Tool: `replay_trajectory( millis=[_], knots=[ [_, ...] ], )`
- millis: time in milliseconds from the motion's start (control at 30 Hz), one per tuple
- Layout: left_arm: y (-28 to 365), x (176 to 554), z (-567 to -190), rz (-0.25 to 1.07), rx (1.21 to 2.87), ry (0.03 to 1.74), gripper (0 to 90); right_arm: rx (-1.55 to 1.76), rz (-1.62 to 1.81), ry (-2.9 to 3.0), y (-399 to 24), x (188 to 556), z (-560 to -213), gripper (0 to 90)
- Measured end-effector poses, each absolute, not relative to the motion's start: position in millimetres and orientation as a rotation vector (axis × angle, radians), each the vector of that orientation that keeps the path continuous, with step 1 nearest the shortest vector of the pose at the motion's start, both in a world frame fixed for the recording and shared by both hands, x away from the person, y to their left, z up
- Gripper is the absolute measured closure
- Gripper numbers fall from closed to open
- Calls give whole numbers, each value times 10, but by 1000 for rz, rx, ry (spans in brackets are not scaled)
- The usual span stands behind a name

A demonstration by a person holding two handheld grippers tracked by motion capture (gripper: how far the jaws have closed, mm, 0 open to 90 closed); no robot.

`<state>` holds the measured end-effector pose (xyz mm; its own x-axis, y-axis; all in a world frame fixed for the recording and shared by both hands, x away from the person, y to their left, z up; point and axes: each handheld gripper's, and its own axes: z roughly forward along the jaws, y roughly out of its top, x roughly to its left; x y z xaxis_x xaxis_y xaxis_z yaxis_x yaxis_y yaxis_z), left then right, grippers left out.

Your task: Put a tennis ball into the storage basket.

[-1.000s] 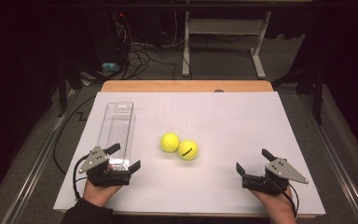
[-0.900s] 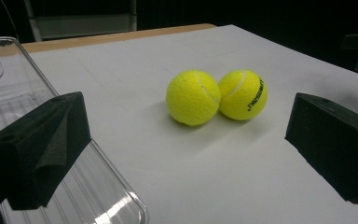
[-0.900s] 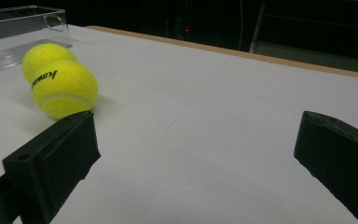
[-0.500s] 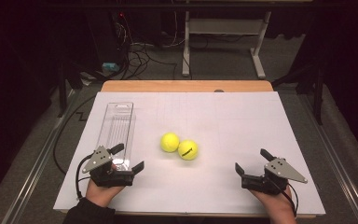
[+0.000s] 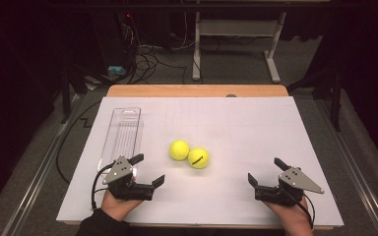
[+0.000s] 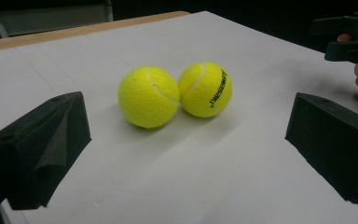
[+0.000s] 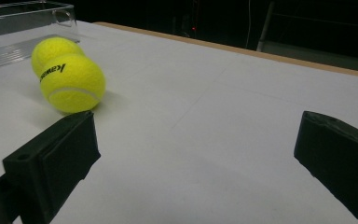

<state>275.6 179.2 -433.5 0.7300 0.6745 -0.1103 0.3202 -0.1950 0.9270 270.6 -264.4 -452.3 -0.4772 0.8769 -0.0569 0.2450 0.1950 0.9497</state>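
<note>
Two touching balls (image 5: pixel 188 154) on surface (image 5: pixel 256 128), both hand-held grippers, L (image 5: pixel 147 169) & R (image 5: pixel 266 171), released w/ nothing held; nudging one ball likely rolls the other.

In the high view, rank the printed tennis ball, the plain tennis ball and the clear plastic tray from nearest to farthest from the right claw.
From the right claw:
1. Printed tennis ball, mid-table, on the claw's side of the pair.
2. Plain tennis ball, touching it on the far side.
3. Clear plastic tray, along the table's left edge, by the left claw.
</note>
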Motion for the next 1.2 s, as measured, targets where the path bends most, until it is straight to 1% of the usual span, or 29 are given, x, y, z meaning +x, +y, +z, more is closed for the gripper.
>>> replay_trajectory(
  millis=[433,1200],
  knots=[
    [1655,2760,-4374,357,1872,756,7,1045,1301,1858,-2641,2736,-4538,0],
    [1405,2835,-4543,267,2194,811,7,1061,1295,1880,-2628,2743,-4590,0]
  ],
)
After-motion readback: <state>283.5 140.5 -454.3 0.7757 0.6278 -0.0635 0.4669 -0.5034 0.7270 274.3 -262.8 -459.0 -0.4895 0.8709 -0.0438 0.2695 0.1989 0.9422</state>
